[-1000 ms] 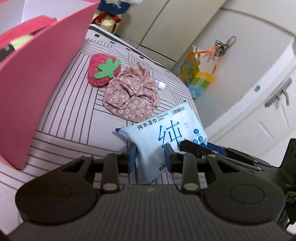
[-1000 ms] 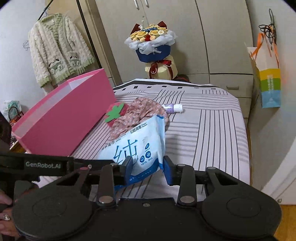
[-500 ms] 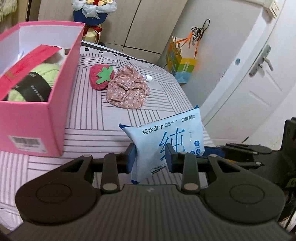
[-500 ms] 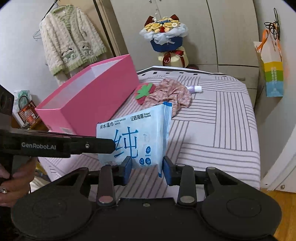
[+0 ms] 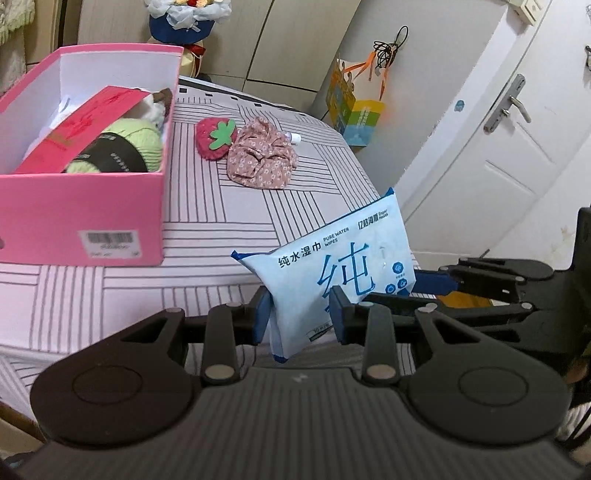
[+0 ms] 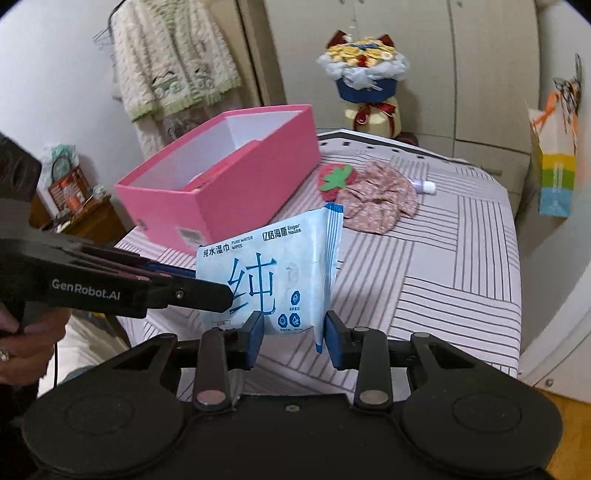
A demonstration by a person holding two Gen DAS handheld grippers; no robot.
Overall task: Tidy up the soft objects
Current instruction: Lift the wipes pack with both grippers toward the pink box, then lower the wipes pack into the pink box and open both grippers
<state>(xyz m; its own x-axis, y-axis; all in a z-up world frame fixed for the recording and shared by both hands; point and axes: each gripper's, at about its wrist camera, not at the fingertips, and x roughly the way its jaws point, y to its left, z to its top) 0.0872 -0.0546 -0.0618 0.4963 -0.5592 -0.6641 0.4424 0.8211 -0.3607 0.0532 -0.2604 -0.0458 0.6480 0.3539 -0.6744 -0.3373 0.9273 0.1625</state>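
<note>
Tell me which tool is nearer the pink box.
Left. The left tool grips the wipes pack on the side facing the pink box; the right tool grips its far side.

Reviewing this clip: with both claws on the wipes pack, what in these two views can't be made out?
- Pink box contents: right wrist view, near wall hides all but a pink strip.
- Small bottle: left wrist view, floral cloth covers its body.
- Wipes pack lower edge: both views, claw fingers cover it.
- Box barcode label: left wrist view, print too small.
- Bouquet: left wrist view, cut by top edge.
</note>
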